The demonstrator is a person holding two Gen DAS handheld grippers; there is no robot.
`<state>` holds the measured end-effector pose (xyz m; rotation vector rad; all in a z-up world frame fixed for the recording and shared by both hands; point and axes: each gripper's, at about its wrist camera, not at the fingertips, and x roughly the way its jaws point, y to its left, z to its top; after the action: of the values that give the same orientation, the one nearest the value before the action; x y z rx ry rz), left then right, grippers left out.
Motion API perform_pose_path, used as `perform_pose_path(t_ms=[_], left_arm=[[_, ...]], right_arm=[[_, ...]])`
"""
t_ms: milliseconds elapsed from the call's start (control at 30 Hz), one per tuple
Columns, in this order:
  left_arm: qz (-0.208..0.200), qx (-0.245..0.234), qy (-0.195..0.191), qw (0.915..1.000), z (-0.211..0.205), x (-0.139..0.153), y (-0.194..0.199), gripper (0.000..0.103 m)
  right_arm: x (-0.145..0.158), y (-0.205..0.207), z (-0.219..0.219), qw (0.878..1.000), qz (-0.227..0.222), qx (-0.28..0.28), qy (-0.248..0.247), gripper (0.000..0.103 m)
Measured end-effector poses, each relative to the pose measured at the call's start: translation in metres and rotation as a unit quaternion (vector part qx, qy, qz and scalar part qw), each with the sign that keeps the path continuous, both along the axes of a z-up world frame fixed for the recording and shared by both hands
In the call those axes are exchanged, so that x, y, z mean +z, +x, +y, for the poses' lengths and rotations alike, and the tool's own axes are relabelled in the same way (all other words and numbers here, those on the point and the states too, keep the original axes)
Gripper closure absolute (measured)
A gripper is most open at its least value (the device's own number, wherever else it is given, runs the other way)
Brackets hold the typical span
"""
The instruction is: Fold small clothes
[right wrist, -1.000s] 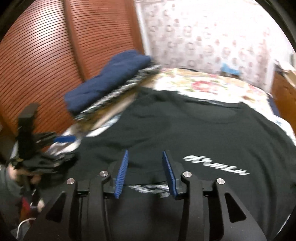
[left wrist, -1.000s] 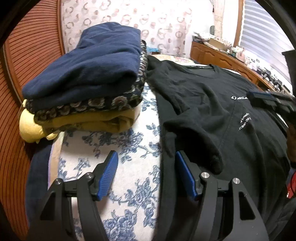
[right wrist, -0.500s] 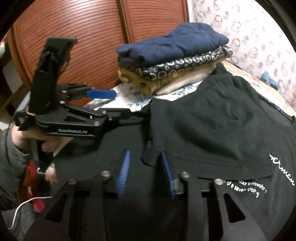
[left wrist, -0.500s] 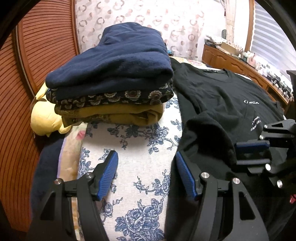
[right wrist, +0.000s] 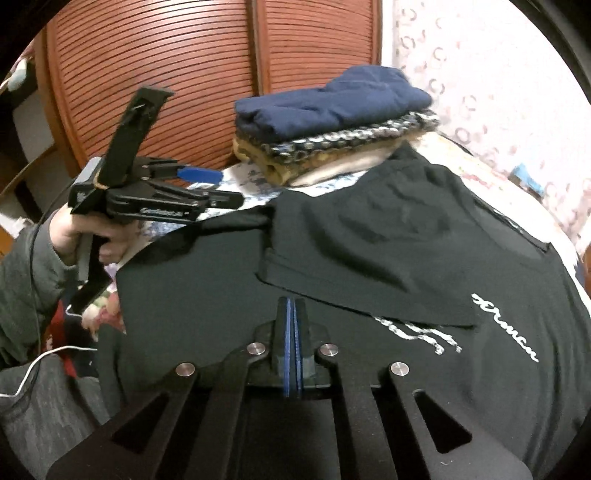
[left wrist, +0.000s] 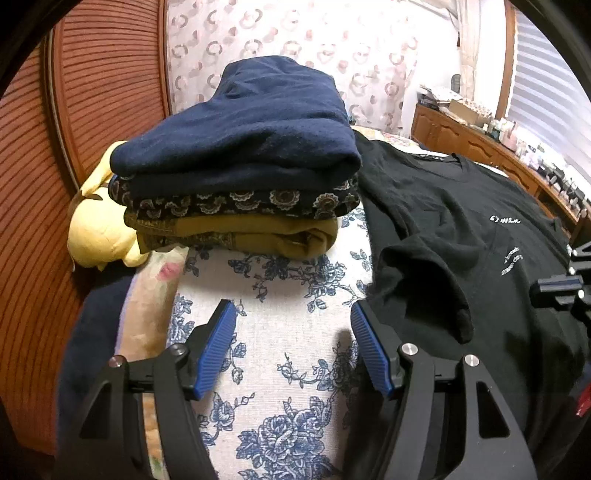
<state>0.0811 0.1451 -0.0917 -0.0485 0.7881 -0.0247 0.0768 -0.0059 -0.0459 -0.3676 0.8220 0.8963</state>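
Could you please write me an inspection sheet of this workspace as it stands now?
Surface: bedspread, white with blue flowers.
Job's things: black T-shirt spread flat, one sleeve folded inward over the chest; stack of folded clothes beside it, navy piece on top.
Clutter: yellow soft toy behind the stack.
Grippers: left hand-held gripper open over the bedspread at the shirt's edge, nothing between its pads; right hand-held gripper shut, its jaws have just been closing, no cloth visibly pinched.
Cables: white cable at the person's side.
Surroundings: slatted wooden doors, patterned wallpaper, cluttered wooden dresser.
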Motion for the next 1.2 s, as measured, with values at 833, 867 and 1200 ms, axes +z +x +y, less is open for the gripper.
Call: perform_pose_path(t_ms=[833, 867, 1200], left_arm=[[0.006, 0.014, -0.014, 0.9998, 0.004, -0.004, 0.001, 0.038], [0.006, 0.014, -0.015, 0.9998, 0.004, -0.004, 0.001, 0.038], [0.009, 0.014, -0.010, 0.9998, 0.002, -0.005, 0.001, 0.038]], right_arm=[[0.006, -0.008, 0.008, 0.999, -0.009, 0.037, -0.024, 0.101], [0.007, -0.010, 0.003, 0.999, -0.010, 0.039, -0.028, 0.101], [0.005, -0.006, -0.038, 1.000, -0.008, 0.006, -0.024, 0.073]])
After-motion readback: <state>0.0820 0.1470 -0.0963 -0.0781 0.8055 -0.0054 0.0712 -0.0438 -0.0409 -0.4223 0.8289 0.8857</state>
